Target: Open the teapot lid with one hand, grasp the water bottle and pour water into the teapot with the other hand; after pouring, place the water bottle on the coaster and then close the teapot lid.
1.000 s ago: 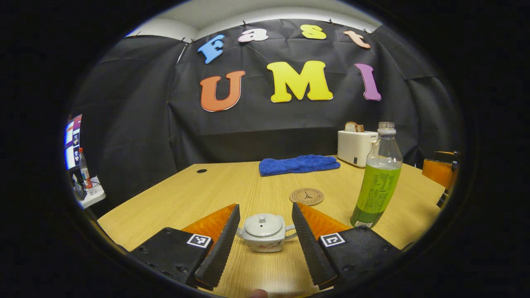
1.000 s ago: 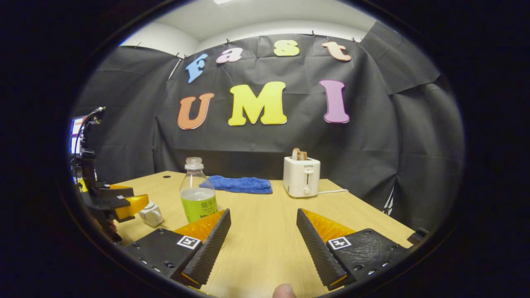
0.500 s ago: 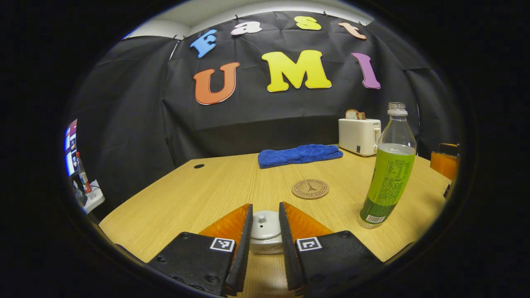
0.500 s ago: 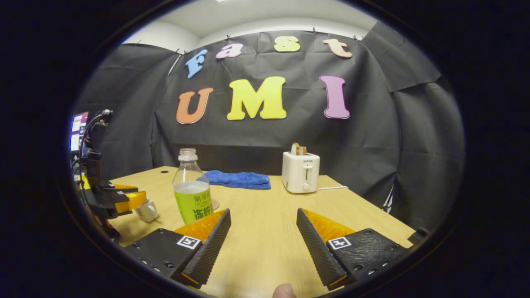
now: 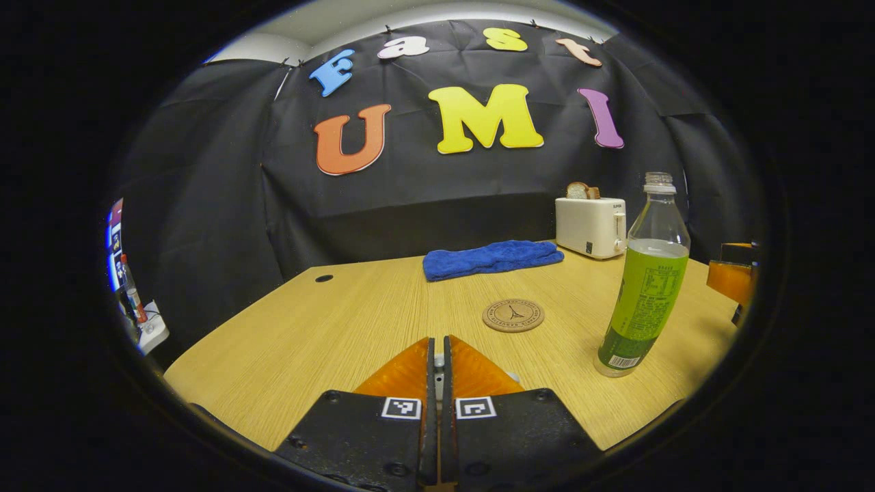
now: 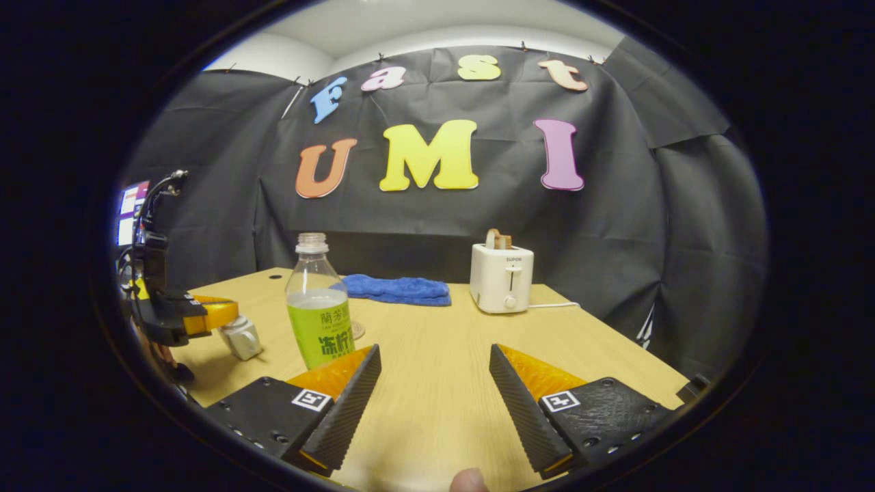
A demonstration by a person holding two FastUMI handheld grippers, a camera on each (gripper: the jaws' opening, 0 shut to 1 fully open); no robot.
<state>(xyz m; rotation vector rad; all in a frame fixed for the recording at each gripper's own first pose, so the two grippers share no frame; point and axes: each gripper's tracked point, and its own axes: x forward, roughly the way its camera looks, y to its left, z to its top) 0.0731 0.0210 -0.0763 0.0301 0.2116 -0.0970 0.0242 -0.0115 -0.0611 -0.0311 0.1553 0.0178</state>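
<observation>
Two grippers worked over one pale wooden table [image 5: 328,328] that was boxed in by black cloth walls, with a strip of white ceiling above them. At the back of the table lay a folded blue towel [image 5: 492,258], and to its right stood a white toaster [image 5: 591,225] with bread in its slot. A small dark hole [image 5: 324,278] sat in the top near the far left corner.

In the left gripper view we saw the left gripper [image 5: 439,342] low at the near edge, its jaws drawn almost together. Just a sliver of the white teapot lid [image 5: 438,377] showed in the gap, gripped from both sides. The right gripper view showed the same gripper from the side, reaching over the top of the small white teapot [image 6: 240,337], which stood near the table's left edge.

The right gripper [image 6: 434,389] hung over the near middle of the table with its jaws spread wide and nothing between them. A fingertip [image 6: 468,480] showed at the bottom of that view.

The water bottle [image 5: 642,287] stood upright and uncapped, with a green label and liquid up to its shoulder. It was to the right of the teapot and apart from it. The round coaster [image 5: 513,316] lay bare between the teapot and the towel, near the bottle but not touching it.

Open wood stretched ahead of the right gripper to the toaster, and the table's right half carried nothing else.
</observation>
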